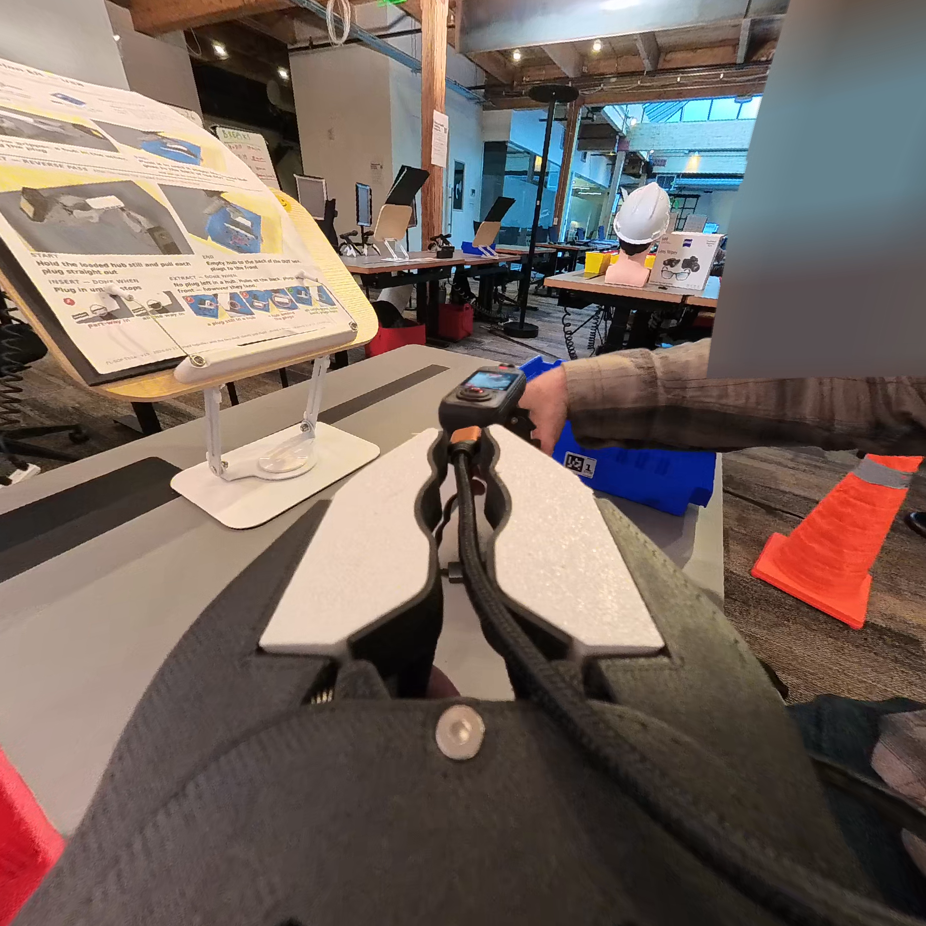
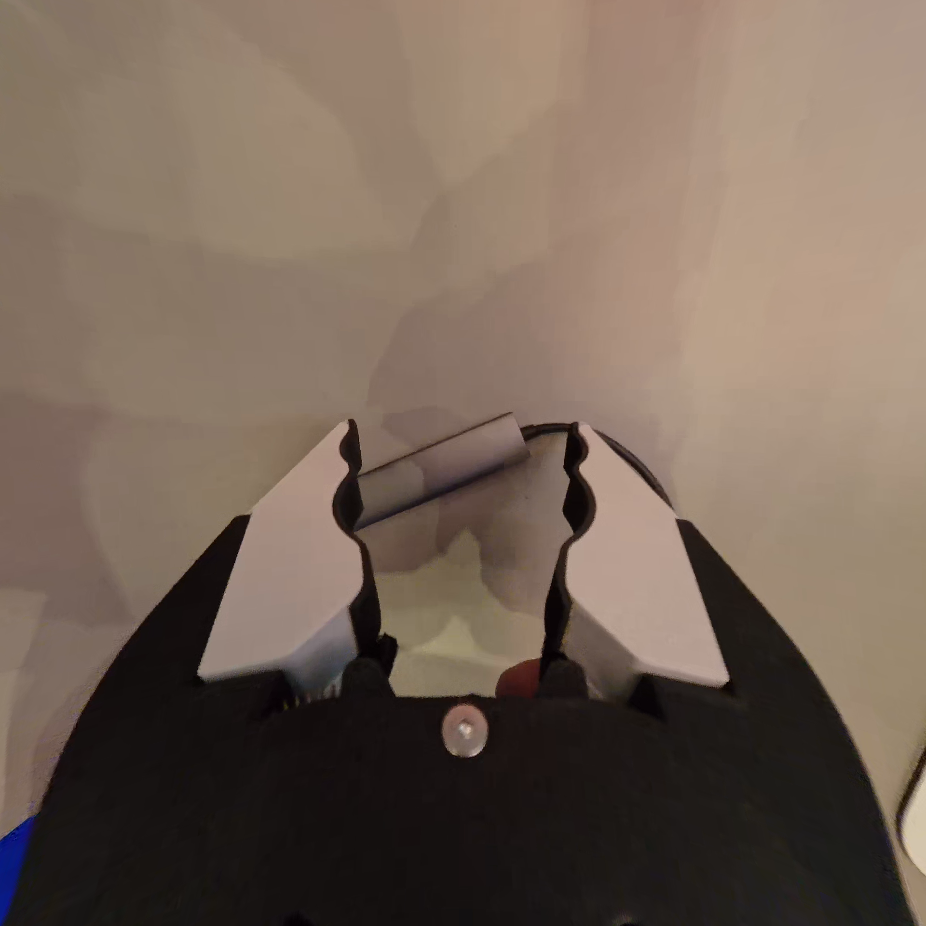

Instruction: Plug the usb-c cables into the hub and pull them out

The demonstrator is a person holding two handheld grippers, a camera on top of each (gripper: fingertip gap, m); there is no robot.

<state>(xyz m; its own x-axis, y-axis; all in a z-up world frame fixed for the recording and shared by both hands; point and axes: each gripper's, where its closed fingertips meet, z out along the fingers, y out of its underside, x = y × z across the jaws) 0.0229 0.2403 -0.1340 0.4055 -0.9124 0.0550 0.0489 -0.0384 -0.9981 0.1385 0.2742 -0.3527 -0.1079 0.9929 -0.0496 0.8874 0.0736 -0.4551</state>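
In the left wrist view my left gripper is shut on a black braided usb-c cable. The cable's orange collar sits at the fingertips, and the cable runs back between the fingers towards the camera. In the right wrist view my right gripper is open over a grey hub. The hub lies slanted on a pale surface between the fingertips, its left end behind the left finger. The hub's own black lead curves off to the right. The other gripper's camera unit shows just beyond my left fingertips, held by a hand.
A white document stand with an instruction sheet stands at the left on the grey table. A blue bin sits at the table's right edge under a sleeved arm. An orange cone lies on the floor at right. My right fingertips sit around 25 cm from my left ones.
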